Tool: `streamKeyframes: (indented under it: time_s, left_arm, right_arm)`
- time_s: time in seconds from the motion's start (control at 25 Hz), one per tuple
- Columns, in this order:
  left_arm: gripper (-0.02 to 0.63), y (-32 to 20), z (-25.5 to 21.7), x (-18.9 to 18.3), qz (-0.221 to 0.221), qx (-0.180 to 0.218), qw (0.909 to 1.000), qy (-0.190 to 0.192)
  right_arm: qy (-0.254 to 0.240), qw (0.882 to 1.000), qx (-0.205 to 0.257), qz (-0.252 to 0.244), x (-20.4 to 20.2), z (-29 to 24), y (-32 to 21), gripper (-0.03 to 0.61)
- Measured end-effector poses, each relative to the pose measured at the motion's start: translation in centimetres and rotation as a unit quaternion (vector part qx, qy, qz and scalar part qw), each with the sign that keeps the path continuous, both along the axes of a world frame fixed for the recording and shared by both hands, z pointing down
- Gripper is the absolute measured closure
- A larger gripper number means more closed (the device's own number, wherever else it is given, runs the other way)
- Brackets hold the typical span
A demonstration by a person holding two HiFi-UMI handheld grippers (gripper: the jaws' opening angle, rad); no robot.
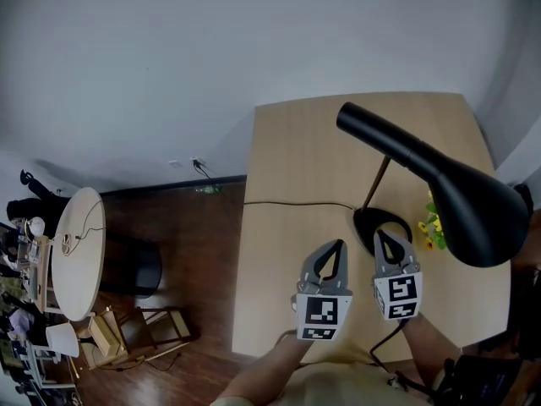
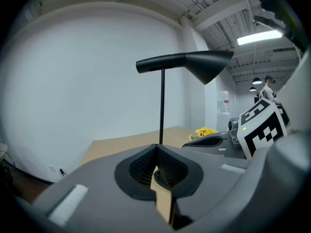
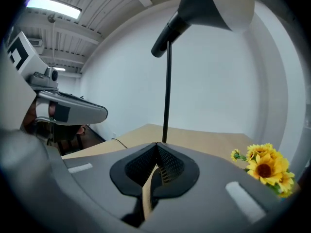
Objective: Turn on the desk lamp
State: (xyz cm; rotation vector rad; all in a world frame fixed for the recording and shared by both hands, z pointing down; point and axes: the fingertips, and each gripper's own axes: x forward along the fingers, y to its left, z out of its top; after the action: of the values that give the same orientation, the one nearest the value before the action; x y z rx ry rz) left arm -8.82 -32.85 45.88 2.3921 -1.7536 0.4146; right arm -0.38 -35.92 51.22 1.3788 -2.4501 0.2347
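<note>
A black desk lamp stands on the wooden desk (image 1: 296, 150). Its cone shade (image 1: 452, 191) leans toward me, with a thin stem (image 1: 378, 183) and a round base (image 1: 370, 224) beneath. My right gripper (image 1: 381, 237) is shut and empty, its tips over the near edge of the base. My left gripper (image 1: 337, 246) hovers just left of the base, also shut and empty. In the left gripper view the lamp (image 2: 187, 63) rises ahead beyond the closed tips (image 2: 156, 147). The right gripper view shows the stem (image 3: 168, 93) straight ahead of the closed tips (image 3: 156, 144).
The lamp's black cable (image 1: 292, 203) runs left across the desk to its edge. Yellow artificial sunflowers (image 1: 434, 227) lie right of the base. On the floor to the left are a round white table (image 1: 78, 252), a black stool (image 1: 133, 265) and a wooden chair (image 1: 144, 328).
</note>
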Motion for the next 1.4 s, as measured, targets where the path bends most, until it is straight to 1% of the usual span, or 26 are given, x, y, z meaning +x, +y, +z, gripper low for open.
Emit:
streamKeyframes:
  time_s: [0.24,0.52,0.72,1.08,1.28,1.4]
  left_arm:
    - [0.615,-1.8,3.1,-0.5,-0.014,-0.033,0.9993,-0.014]
    - [0.615,-3.1,6.5,-0.3,-0.014,-0.072,0.9970,-0.027]
    - [0.615,-3.8,7.9,-0.7,-0.018,-0.086,0.9957,-0.030]
    - [0.615,-3.5,10.2,-0.8,-0.015,-0.112,0.9930,-0.034]
    - [0.615,-3.3,11.3,-0.9,-0.015,-0.123,0.9917,-0.034]
    - [0.615,-3.2,11.5,-1.1,-0.018,-0.124,0.9916,-0.032]
  right_arm:
    - [0.018,0.999,-0.032,-0.001,-0.3,3.7,-2.6,0.578]
    - [0.042,0.997,-0.072,-0.006,-1.2,8.6,-4.7,0.578]
    - [0.055,0.994,-0.093,-0.013,-1.9,11.0,-5.3,0.578]
    - [0.086,0.988,-0.126,-0.013,-1.6,14.8,-6.5,0.578]
    - [0.091,0.987,-0.135,-0.008,-1.7,15.1,-6.4,0.578]
    - [0.084,0.987,-0.134,-0.012,-1.8,15.2,-6.4,0.580]
